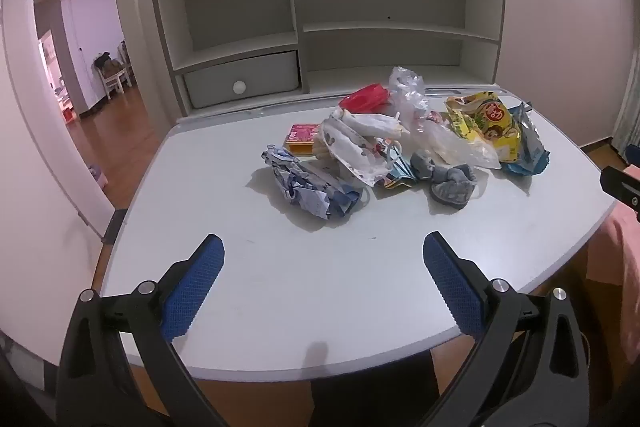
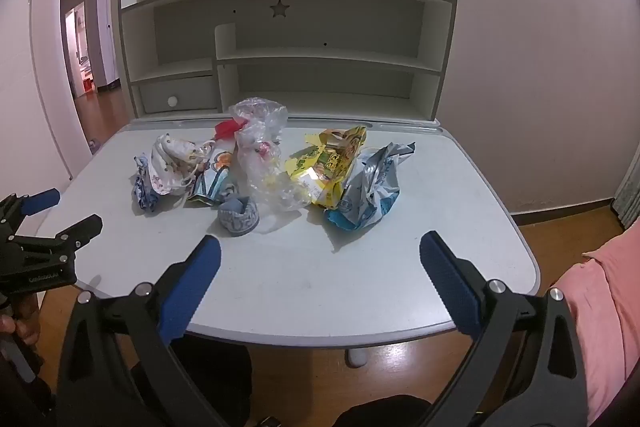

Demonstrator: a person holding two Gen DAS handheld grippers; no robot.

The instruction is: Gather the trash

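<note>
1. Jaws on both tools are spread wide and nothing is held or touched: the left gripper (image 1: 323, 247) and the right gripper (image 2: 320, 247) hover over bare surface (image 1: 280, 287) at the near edge, each angled downward toward the pile.

2. The trash is gathered in one loose heap at the middle of the surface, lying at about 12 o'clock from both pairs of jaws and well apart from them.

3. In the left wrist view, the crumpled blue-and-white wrapper (image 1: 312, 187) is the nearest piece, at 12 o'clock, its long axis running roughly from 10 to 4 o'clock. The grey fabric piece (image 1: 452, 181) sits at 1 o'clock, just beside the clear plastic bag (image 1: 432, 131).

4. In the right wrist view, that grey fabric piece (image 2: 239, 217) lies nearest, at about 11 o'clock, and the silver-and-blue foil bag (image 2: 368, 187) is seen at 1 o'clock, its long axis running from 7 to 1 o'clock. The yellow snack bag (image 2: 328, 163) rests against it on the 11 o'clock side.

5. The left gripper is judged nearer the crumpled wrapper; the right gripper is judged nearer the foil bag and the yellow snack bag.

6. No bin or collecting bag can be made out in either view, so the destination cannot be told.

7. A forward reach at 12 o'clock is judged to be needed before any closing.
</note>
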